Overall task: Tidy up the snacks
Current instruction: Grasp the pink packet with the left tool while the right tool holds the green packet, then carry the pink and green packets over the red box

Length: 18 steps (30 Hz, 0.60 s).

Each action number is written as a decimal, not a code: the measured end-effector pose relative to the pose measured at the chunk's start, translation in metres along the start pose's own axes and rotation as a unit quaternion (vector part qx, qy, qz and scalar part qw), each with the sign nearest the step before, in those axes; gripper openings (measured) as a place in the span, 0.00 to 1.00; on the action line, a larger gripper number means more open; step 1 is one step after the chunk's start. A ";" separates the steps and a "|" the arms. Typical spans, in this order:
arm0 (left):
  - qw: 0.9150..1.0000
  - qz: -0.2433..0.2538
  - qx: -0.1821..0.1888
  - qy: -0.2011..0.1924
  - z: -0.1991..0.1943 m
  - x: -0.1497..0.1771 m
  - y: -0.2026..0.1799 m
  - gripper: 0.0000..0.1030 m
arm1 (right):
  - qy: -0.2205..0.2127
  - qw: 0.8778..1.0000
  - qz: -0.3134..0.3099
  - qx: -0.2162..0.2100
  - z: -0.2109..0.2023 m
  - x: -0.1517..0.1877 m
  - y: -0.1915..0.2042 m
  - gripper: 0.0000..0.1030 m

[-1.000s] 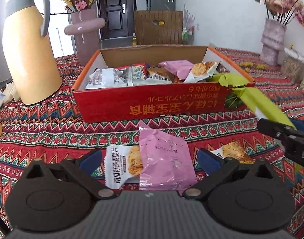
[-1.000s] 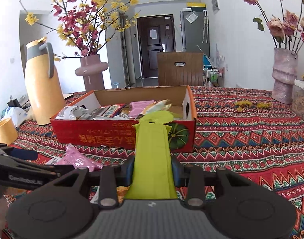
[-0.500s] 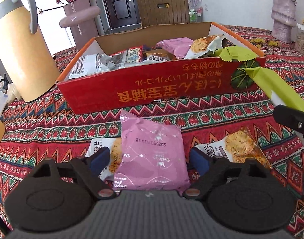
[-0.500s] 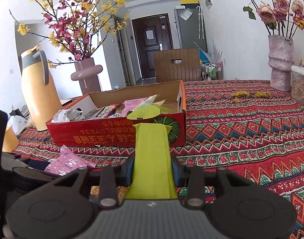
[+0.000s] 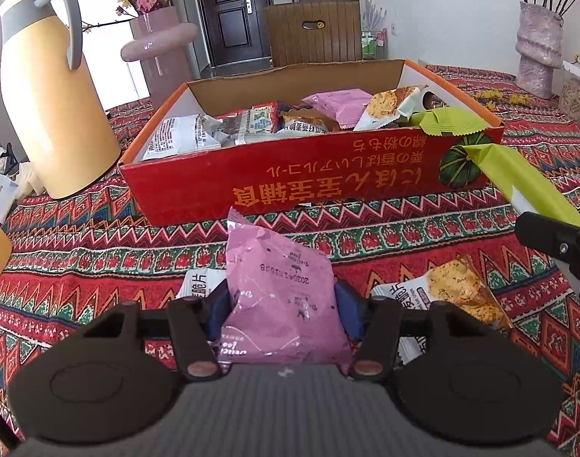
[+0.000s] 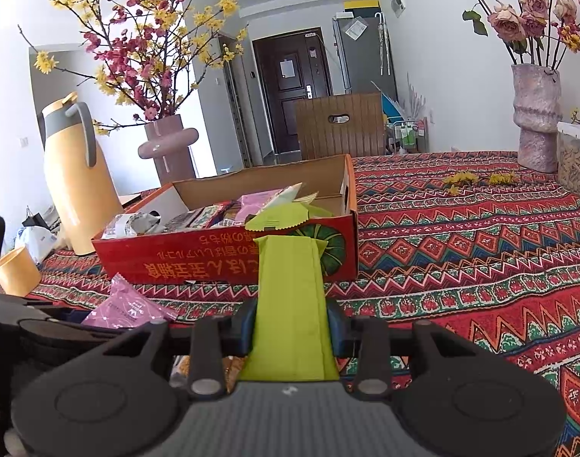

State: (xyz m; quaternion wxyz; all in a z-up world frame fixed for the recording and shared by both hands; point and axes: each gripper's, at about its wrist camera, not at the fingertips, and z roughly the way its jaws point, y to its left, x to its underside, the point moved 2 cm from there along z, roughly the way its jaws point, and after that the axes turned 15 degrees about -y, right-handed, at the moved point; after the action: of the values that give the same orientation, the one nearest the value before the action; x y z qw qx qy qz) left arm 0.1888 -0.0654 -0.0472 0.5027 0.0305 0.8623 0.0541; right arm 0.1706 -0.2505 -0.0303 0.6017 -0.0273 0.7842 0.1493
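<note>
Left wrist view: left claw (image 5: 281, 306) has closed on the pink packet (image 5: 280, 285), open around it a second ago; lift to the red box (image 5: 328, 175) likely next. Right claw (image 6: 292, 325) still pinches the green packet (image 6: 292, 304), tip near the box front, contact unclear.
</note>
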 end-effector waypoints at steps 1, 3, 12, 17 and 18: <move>1.000 -0.001 0.002 -0.001 -0.001 -0.001 0.001 0.55 | 0.000 1.000 -0.001 -0.001 0.000 0.000 0.001 0.35; 1.000 -0.003 0.004 -0.004 -0.003 -0.002 0.002 0.53 | -0.002 1.000 -0.002 -0.002 -0.001 -0.001 0.003 0.35; 0.999 -0.014 0.017 -0.024 -0.015 -0.011 0.012 0.38 | -0.010 1.000 -0.008 -0.006 -0.002 -0.006 0.011 0.35; 0.999 -0.035 0.028 -0.029 -0.019 -0.011 0.022 0.38 | -0.009 1.000 -0.010 -0.005 -0.002 -0.006 0.014 0.35; 0.998 -0.040 0.030 -0.032 -0.020 -0.011 0.024 0.41 | -0.009 1.000 -0.010 -0.004 -0.002 -0.006 0.014 0.35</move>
State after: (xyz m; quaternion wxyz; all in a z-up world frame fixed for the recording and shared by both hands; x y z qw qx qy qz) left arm 0.1771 -0.0436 -0.0250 0.5302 0.0132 0.8478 0.0071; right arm 0.1668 -0.2385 -0.0212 0.6100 -0.0363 0.7779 0.1465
